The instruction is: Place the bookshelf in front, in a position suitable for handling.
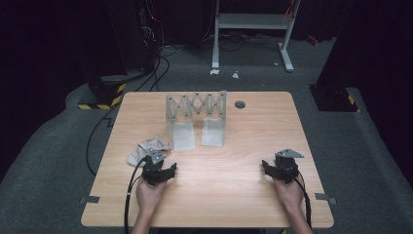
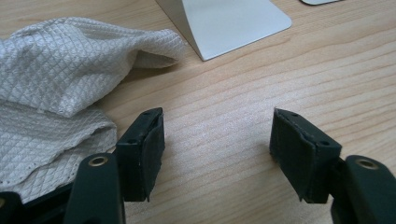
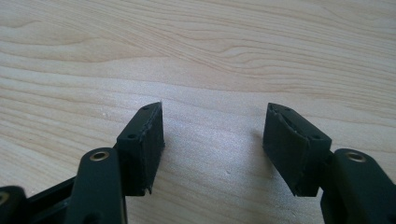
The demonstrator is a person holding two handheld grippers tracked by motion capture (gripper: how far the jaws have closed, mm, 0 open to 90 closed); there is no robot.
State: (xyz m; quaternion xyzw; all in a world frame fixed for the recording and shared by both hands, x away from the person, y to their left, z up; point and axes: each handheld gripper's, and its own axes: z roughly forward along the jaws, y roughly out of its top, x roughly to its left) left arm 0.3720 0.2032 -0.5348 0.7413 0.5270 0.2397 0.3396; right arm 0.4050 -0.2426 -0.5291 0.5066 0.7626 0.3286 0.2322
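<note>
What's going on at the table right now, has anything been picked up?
Nothing is held. A person rests a hand-held gripper in each hand on the wooden table. The left hand-held gripper sits with jaws open right beside a crumpled white cloth, which lies just past one jaw in the left gripper view without being between the jaws. The right hand-held gripper is open too, over bare wood. A grey folding rack stands farther back on the table, untouched.

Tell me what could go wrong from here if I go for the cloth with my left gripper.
The crumpled white cloth lies off to one side of the open left gripper, not between its jaws, so closing now would likely grab nothing. It also lies close to the metal rack, whose foot a drag could snag.
</note>
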